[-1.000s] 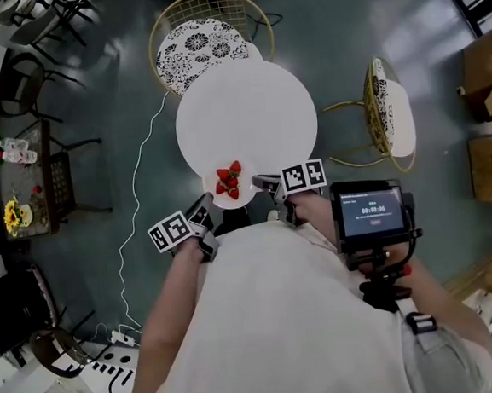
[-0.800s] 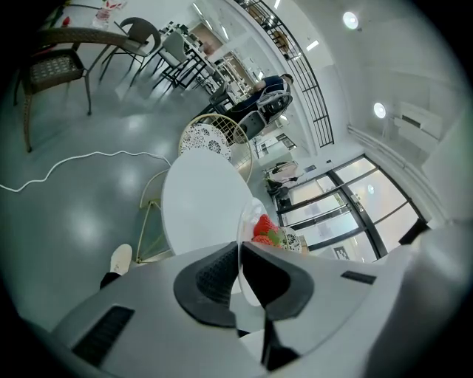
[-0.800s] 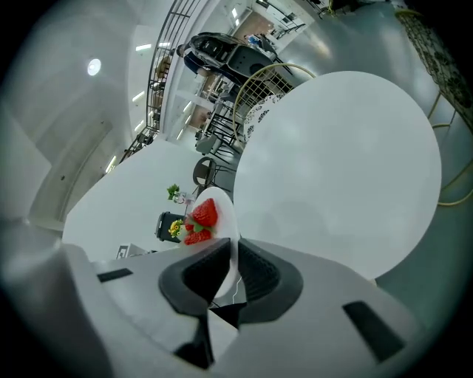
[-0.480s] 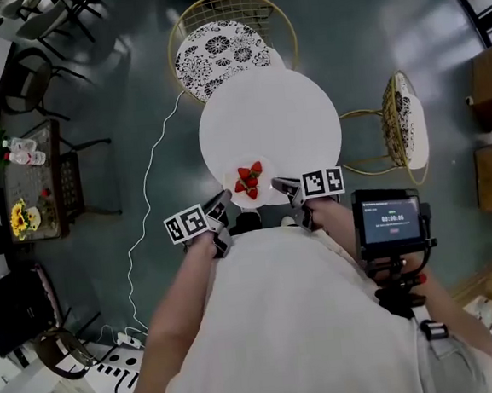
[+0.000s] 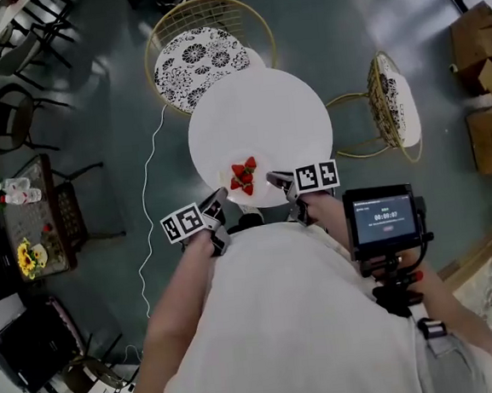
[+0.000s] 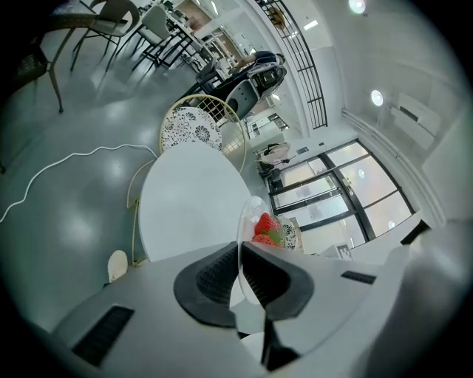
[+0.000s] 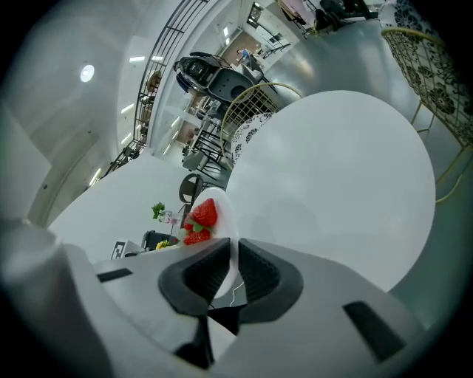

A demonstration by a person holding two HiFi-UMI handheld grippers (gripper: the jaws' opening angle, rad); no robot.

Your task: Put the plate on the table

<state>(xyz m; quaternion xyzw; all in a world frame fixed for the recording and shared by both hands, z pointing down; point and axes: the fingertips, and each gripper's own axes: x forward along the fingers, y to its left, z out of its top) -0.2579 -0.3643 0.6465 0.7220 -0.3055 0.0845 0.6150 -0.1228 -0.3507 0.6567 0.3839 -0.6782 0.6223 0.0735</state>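
A small white plate [image 5: 245, 185] with a few red strawberries [image 5: 243, 175] hangs level over the near edge of the round white table [image 5: 260, 117]. I cannot tell whether it touches the tabletop. My left gripper [image 5: 216, 206] is shut on its left rim and my right gripper [image 5: 276, 183] on its right rim. In the left gripper view the plate's thin rim [image 6: 247, 218] runs between the dark pads of the left gripper [image 6: 240, 270], strawberries [image 6: 266, 225] beyond. In the right gripper view the plate [image 7: 224, 212] is pinched by the right gripper [image 7: 233, 272] the same way.
A gold wire chair with a patterned cushion [image 5: 199, 54] stands at the table's far side and another [image 5: 392, 106] at its right. A white cable [image 5: 147, 191] trails over the floor on the left. Cardboard boxes [image 5: 476, 43] sit at the far right. A screen device [image 5: 385, 220] hangs by my right arm.
Both grippers and the plate have edged a little farther over the table's near rim. The head camera's view has shifted slightly; both grips are unchanged.
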